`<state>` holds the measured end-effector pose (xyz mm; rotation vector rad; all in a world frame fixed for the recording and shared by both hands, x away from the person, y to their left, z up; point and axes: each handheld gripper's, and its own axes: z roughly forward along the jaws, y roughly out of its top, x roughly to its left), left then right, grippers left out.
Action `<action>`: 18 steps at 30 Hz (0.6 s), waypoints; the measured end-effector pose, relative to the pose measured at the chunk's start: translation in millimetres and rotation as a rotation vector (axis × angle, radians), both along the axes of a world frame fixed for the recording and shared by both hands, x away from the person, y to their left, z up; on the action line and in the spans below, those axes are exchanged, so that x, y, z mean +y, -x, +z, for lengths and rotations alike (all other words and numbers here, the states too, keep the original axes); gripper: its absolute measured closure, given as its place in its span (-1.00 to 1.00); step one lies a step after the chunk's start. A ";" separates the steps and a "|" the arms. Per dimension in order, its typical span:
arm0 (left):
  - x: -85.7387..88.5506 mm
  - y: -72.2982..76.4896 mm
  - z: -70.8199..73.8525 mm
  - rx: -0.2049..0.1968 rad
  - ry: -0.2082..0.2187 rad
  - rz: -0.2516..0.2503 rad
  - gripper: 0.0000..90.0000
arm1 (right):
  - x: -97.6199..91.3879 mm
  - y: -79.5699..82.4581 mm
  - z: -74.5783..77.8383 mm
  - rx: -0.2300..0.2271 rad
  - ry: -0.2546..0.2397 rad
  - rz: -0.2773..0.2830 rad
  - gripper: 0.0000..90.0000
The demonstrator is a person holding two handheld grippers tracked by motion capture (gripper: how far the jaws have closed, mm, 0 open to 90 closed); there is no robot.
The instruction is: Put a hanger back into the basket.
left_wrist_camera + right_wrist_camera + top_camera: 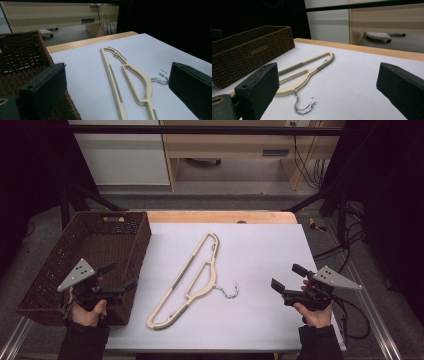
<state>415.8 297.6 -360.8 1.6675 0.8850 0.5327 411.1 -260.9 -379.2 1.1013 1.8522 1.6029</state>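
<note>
Nothing looks started yet; the cream clothes hanger (192, 279) lies flat on the white surface (260, 255), just beside the empty wicker basket (47, 270); the left gripper (117, 277) and right gripper (287, 277) flank it, both wide and empty; grasping remains.

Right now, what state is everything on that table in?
Hanger: lying flat on the white sheet, metal hook toward the right gripper, untouched.
Basket: upright, open-topped, nothing seen inside.
Left gripper: jaws open, holding nothing, over the basket's near corner.
Right gripper: jaws open, holding nothing, apart from the hanger.
</note>
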 end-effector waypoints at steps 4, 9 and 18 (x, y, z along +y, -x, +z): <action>0.4 0.6 0.3 -0.006 -0.001 0.004 -0.97 | 1.6 -1.5 -0.9 0.004 0.009 0.000 -0.86; 3.0 0.7 0.4 -0.005 -0.010 0.006 -0.97 | 8.0 -5.5 -1.0 0.013 0.042 0.017 -0.84; 8.3 2.0 2.8 -0.010 -0.014 0.008 -0.96 | 37.0 -19.0 3.0 0.017 0.099 0.071 -0.75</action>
